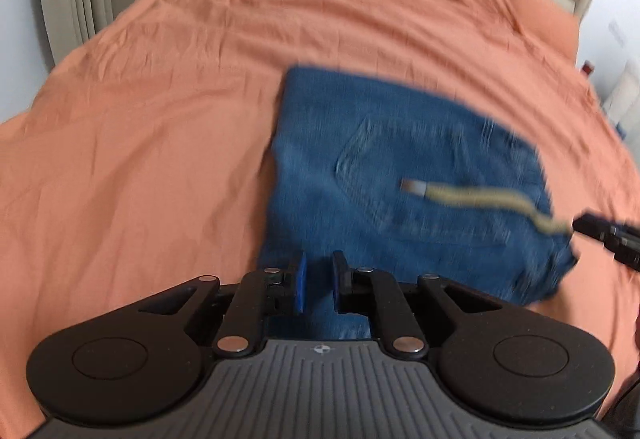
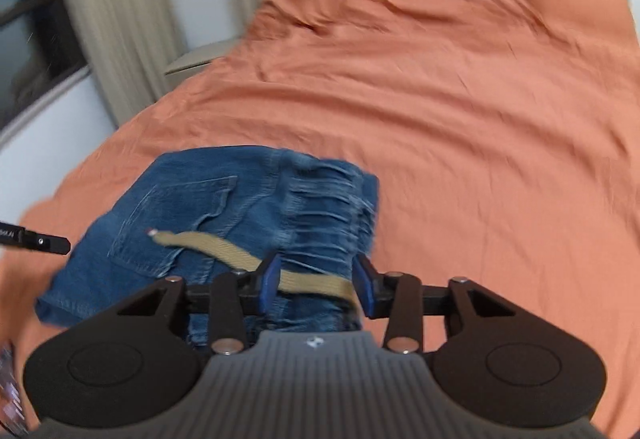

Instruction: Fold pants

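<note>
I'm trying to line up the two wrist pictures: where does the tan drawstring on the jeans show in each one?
Left wrist view: the drawstring lies across the jeans at right of centre, its tip pointing left.
Right wrist view: the drawstring runs from the back pocket down between the fingers of the right tool, low in the middle.
Shared landmark: the back pocket beside the drawstring's tip.
</note>
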A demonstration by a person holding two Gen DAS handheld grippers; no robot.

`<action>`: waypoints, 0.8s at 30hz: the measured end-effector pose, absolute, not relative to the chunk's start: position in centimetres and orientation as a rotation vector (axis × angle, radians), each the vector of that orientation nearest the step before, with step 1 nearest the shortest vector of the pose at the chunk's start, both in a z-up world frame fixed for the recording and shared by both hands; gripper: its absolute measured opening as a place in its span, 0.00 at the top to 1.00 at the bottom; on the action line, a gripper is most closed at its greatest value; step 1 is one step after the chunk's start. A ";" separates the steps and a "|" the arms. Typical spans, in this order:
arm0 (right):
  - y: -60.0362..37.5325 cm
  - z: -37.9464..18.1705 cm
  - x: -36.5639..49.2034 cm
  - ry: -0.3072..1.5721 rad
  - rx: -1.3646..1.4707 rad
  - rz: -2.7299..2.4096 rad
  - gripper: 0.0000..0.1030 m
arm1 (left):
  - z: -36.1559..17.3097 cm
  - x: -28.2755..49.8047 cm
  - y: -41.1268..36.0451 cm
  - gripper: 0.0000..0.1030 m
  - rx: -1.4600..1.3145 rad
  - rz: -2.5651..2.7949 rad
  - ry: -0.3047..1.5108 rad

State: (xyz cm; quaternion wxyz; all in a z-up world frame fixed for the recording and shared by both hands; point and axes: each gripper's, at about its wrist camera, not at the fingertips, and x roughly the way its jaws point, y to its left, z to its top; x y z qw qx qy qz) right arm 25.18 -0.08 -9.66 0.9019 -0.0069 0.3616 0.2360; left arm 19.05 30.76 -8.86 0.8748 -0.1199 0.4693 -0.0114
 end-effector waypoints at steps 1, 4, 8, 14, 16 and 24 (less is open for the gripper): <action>0.6 -10.0 25.1 0.756 -0.039 0.506 0.71 | -9.2 18.7 30.6 0.87 -0.240 -0.020 0.985; 2.0 -12.5 25.5 0.831 -0.090 0.504 0.77 | -10.6 18.7 30.4 0.87 -0.186 -0.012 1.017; 2.2 -14.9 26.2 0.865 -0.080 0.489 0.76 | -12.2 18.9 30.3 0.87 -0.172 0.001 1.044; 1.8 -12.4 26.8 0.851 -0.051 0.506 0.76 | -9.1 18.9 29.7 0.87 -0.122 -0.003 0.990; 1.4 -11.2 27.7 0.817 -0.008 0.507 0.76 | -7.9 19.3 30.2 0.86 -0.162 -0.001 0.942; 3.9 -11.4 35.3 0.804 -0.021 0.431 0.76 | -7.9 24.2 31.0 0.86 -0.240 0.063 0.852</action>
